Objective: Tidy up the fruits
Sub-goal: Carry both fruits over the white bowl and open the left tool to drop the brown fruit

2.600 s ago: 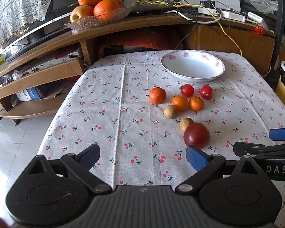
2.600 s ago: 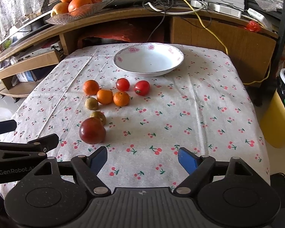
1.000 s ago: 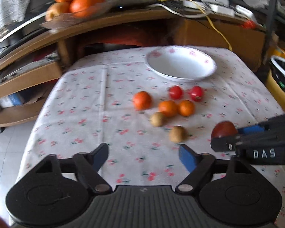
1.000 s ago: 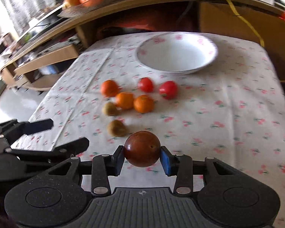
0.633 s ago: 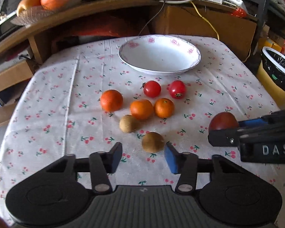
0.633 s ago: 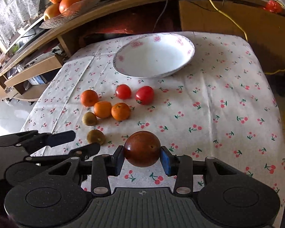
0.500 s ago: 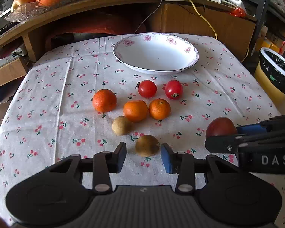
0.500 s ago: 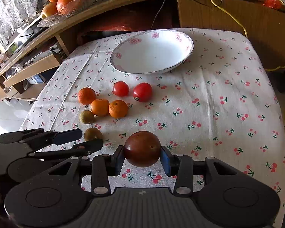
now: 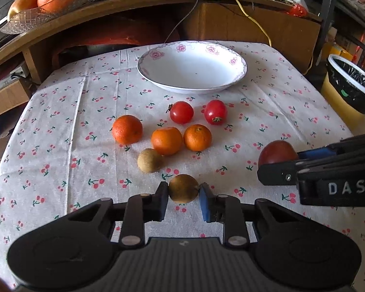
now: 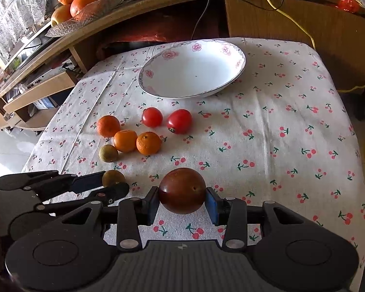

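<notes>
Down front in the left wrist view, left gripper (image 9: 183, 198) has just narrowed from wide open onto the small brown fruit (image 9: 183, 188), pads touching both sides, fruit apparently on the cherry-print tablecloth (image 9: 60, 146). Right wrist view: right gripper (image 10: 181, 205) stays clamped on the dark red plum (image 10: 181, 190), raised, short of the empty white bowl (image 10: 241, 58). Both fruits look set for the bowl.

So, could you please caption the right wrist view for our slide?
Right tongs gripping a dark red fruit above the cherry-print cloth, empty bowl ahead.
</notes>
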`<move>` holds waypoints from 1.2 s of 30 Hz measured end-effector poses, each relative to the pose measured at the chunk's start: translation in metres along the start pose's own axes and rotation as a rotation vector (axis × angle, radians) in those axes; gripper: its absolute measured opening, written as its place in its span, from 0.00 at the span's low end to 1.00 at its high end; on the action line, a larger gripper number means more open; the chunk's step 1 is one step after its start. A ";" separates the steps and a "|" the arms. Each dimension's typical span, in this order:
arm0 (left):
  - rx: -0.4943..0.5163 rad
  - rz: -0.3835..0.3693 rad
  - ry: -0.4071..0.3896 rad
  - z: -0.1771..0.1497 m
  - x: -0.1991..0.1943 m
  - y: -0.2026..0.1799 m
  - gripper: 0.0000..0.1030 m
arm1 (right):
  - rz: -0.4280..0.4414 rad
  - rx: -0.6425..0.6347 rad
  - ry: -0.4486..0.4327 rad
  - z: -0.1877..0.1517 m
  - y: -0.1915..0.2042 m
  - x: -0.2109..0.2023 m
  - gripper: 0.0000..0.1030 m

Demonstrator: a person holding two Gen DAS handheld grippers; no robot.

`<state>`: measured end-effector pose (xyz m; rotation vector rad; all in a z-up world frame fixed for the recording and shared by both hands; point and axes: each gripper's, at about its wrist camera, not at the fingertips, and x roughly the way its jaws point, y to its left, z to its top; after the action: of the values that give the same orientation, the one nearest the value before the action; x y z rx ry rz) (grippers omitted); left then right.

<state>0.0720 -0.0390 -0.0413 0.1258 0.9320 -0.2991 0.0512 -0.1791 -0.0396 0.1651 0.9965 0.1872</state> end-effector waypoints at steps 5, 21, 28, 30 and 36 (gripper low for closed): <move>-0.016 -0.020 -0.013 0.012 -0.006 0.005 0.35 | 0.004 0.000 -0.004 0.008 0.002 0.000 0.34; -0.028 -0.039 -0.045 0.077 0.011 0.016 0.34 | -0.005 -0.019 -0.051 0.068 -0.001 0.008 0.35; -0.037 -0.028 -0.044 0.099 0.032 0.021 0.34 | 0.005 -0.022 -0.060 0.092 -0.011 0.026 0.35; -0.036 -0.023 -0.042 0.104 0.038 0.022 0.34 | 0.008 -0.024 -0.060 0.096 -0.013 0.031 0.35; -0.049 -0.029 -0.039 0.110 0.051 0.026 0.34 | 0.019 -0.026 -0.058 0.105 -0.020 0.043 0.36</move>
<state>0.1933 -0.0502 -0.0179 0.0612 0.9021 -0.3040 0.1641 -0.1936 -0.0234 0.1553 0.9348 0.2121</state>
